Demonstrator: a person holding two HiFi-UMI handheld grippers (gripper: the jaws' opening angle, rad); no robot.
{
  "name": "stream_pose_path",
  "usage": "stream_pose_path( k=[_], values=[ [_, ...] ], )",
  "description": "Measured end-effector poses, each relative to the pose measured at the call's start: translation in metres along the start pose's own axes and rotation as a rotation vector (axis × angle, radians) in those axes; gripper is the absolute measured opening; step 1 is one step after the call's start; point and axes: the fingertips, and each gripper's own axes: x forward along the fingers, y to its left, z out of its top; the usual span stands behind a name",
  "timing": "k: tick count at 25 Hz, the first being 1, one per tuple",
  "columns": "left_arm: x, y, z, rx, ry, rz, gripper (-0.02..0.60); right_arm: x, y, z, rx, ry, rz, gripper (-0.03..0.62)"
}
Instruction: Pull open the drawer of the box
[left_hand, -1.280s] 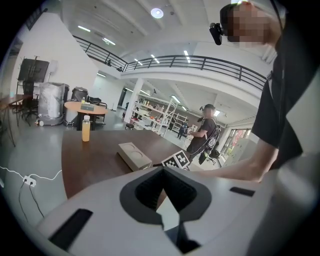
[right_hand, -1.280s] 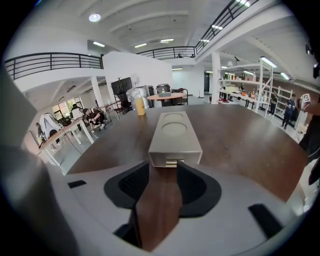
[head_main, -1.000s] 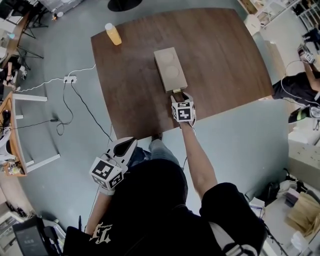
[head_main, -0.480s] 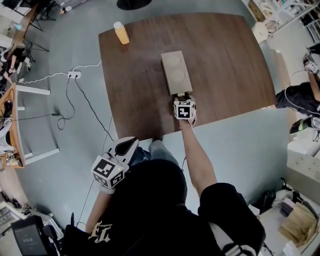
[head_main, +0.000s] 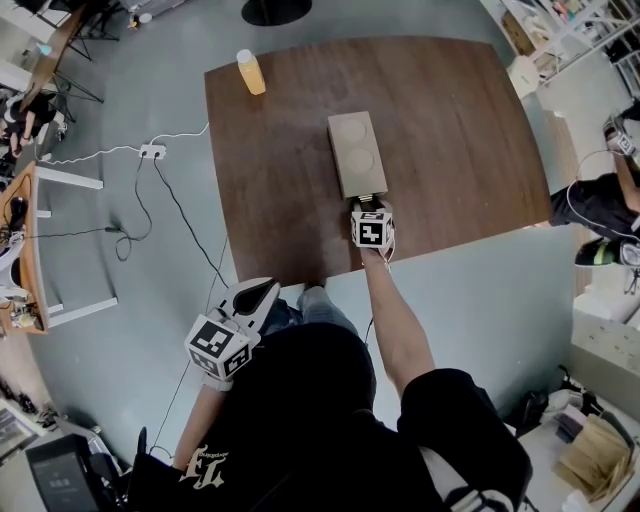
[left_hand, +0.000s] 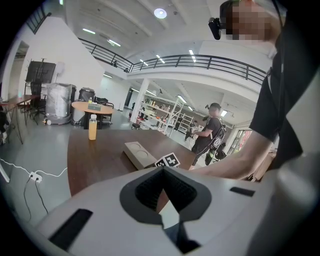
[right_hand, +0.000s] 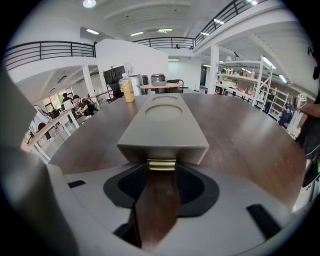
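Note:
A long tan box (head_main: 356, 152) with two round recesses on top lies on the dark wooden table (head_main: 270, 180). A small brass drawer handle (right_hand: 161, 164) sticks out of its near end. My right gripper (head_main: 368, 207) is right at that end. Its jaws are closing with the handle between the pads (right_hand: 129, 186), and I see no firm press on it. The drawer front sits flush with the box (right_hand: 165, 125). My left gripper (head_main: 262, 290) hangs off the table by the person's left side, shut and empty, and looks toward the box (left_hand: 140, 152).
An orange-juice bottle (head_main: 250, 72) stands near the table's far left corner. A power strip (head_main: 152, 151) with cables lies on the floor to the left, beside a desk (head_main: 25, 250). Another person (head_main: 600, 190) stands off the table's right edge.
My right gripper has moved a little forward, up to the box's near end and its handle. The left gripper has stayed by the person's side.

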Motion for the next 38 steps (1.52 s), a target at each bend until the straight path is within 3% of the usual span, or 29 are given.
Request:
stream_pose_path(
  k=[38],
  values=[
    [0.025,-0.014,0.001,-0.005,-0.004,-0.081,0.005,-0.075,0.007,-0.086,0.005,0.094,-0.003,0.156]
  ],
)
